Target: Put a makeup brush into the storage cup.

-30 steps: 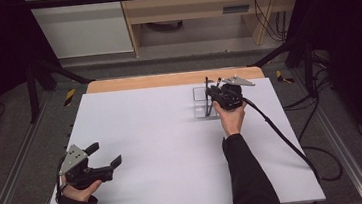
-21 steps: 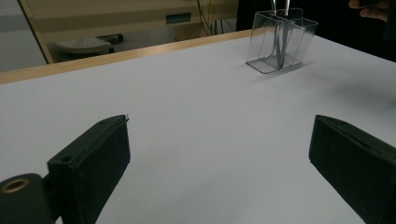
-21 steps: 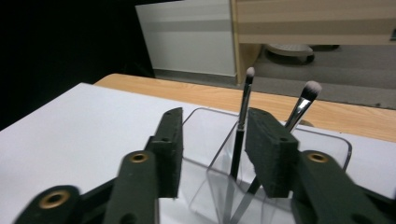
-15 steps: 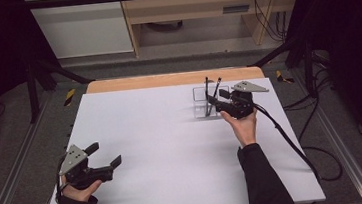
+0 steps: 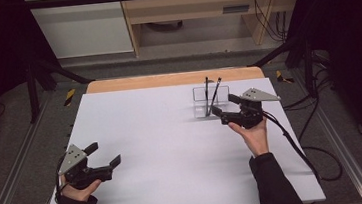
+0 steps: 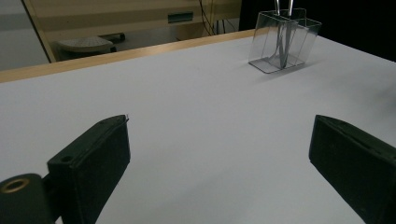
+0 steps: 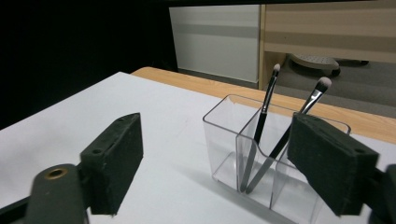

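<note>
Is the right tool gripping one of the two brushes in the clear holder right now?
No, the right tool is open, and both brushes stand free inside the clear holder, untouched.

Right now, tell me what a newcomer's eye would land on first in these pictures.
First, the clear holder toward the far right of the white table, with two makeup brushes standing tilted in one compartment. Next, the right gripper beside it, jaws open and empty. The left gripper sits at the near left corner, also open.
</note>
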Tool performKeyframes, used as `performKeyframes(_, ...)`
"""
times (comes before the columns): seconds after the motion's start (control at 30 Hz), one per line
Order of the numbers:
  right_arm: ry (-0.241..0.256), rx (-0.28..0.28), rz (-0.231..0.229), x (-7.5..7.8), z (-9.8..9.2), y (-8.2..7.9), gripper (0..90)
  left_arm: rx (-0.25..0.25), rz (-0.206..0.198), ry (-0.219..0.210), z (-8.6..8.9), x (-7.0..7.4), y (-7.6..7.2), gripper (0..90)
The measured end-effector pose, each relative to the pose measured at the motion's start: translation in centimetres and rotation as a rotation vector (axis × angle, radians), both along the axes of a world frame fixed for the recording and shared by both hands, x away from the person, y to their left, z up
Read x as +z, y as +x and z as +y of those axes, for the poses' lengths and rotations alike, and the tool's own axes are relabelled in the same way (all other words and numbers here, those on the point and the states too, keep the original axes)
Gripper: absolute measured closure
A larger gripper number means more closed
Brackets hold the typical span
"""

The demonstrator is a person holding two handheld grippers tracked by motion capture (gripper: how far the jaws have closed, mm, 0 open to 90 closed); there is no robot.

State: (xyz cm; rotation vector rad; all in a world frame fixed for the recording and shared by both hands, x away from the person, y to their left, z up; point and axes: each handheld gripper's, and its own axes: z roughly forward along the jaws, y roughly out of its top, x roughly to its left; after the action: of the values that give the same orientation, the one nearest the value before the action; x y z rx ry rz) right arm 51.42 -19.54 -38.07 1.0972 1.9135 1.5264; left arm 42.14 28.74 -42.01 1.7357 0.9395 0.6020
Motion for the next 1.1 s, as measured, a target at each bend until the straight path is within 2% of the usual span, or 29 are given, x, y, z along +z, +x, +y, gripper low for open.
performKeyframes(0.1, -0.009, 0.003, -0.001, 0.0, -0.3, -0.7, 15.3, 0.0, 0.0, -0.001, 0.0, 0.0, 0.0, 4.9)
performKeyframes(0.27, 0.005, 0.014, -0.013, 0.0, -1.0, -2.1, 12.4, 0.0, 0.0, -0.002, 0.0, 0.0, 0.0, 4.8)
performKeyframes(0.43, -0.023, 0.007, -0.016, -0.3, -1.4, -3.3, 8.9, 0.0, 0.001, -0.002, 0.0, 0.0, 0.0, 4.7)
performKeyframes(0.67, -0.027, 0.0, -0.023, -0.9, -2.1, -5.0, 4.1, 0.002, 0.002, -0.006, -0.1, 0.0, 0.0, 4.7)
performKeyframes(0.8, -0.025, 0.012, -0.032, -1.0, -2.4, -5.9, 3.6, 0.001, 0.002, -0.005, -0.2, 0.0, 0.0, 4.7)
performKeyframes(1.1, -0.056, 0.001, -0.026, -1.8, -3.4, -7.6, 3.3, 0.001, 0.002, -0.002, -0.1, 0.0, 0.0, 4.7)
